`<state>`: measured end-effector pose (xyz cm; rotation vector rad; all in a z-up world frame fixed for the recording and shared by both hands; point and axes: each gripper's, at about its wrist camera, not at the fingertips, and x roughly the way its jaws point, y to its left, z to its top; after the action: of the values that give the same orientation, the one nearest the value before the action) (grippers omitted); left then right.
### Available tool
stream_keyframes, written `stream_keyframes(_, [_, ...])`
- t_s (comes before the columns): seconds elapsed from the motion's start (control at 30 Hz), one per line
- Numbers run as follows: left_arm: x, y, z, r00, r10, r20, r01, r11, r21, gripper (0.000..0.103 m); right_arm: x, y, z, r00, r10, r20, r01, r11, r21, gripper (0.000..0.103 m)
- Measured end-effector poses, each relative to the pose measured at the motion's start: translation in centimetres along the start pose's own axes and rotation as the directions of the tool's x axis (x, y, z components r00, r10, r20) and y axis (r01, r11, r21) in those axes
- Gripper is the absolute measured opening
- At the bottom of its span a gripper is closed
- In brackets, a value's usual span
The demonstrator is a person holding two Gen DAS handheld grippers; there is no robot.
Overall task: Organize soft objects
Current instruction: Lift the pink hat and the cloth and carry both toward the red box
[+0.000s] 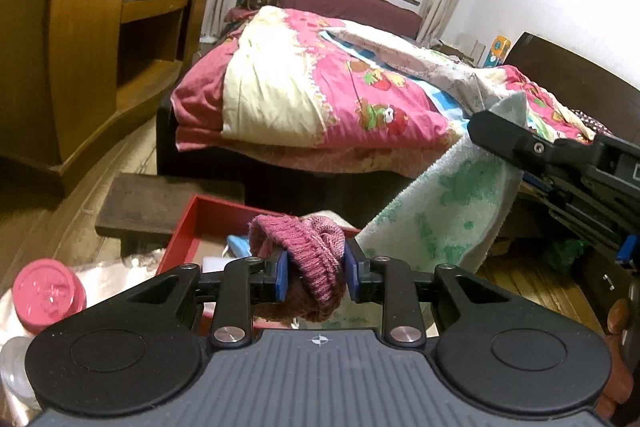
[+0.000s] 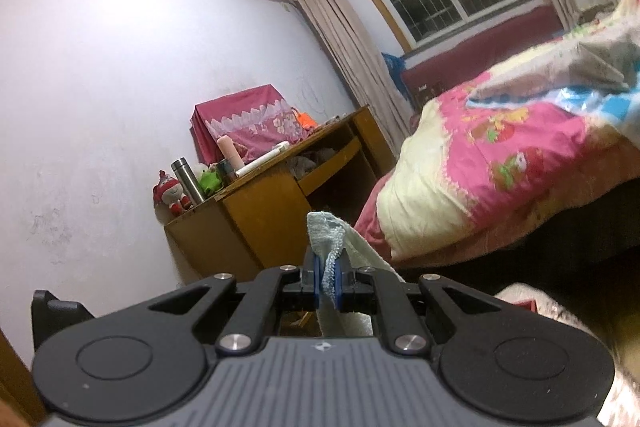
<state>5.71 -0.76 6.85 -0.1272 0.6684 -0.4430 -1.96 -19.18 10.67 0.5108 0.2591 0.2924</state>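
The left claw is clamped on a pink knitted hat, its blue pads pressing the ribbed band from both sides, held above an open red box on the floor by the bed. The right claw is pinched shut on the hemmed edge of a pale terry towel with green prints — from the left wrist view the towel drapes down in a long slack fold beneath that claw.

Both pieces look light and limp. The hat is chunky rib-knit, springy and bunched, so a squeeze across the thick band should hold without slipping. The towel is looped pile, floppy; gripped by one corner, it will likely swing and trail — a second hold on another edge would probably tame it. Nothing here is fragile. A glossy pink lidded jar stands beside the box.
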Motion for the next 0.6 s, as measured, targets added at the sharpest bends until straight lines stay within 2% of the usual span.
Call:
stream_keyframes(0.17, [0.6, -0.4, 0.8, 1.0, 0.007, 0.019, -0.008, 1.0, 0.024, 0.028, 0.9, 0.6, 0.7, 0.999, 0.018, 0.035, -0.018, 0.999, -0.027, 0.0])
stream_keyframes(0.6, [1.9, -0.5, 1.8, 1.0, 0.01, 0.026, -0.01, 0.999, 0.034, 0.028, 2.1, 0.2, 1.2, 1.0, 0.005, 0.029, -0.003, 0.999, -0.046, 0.0])
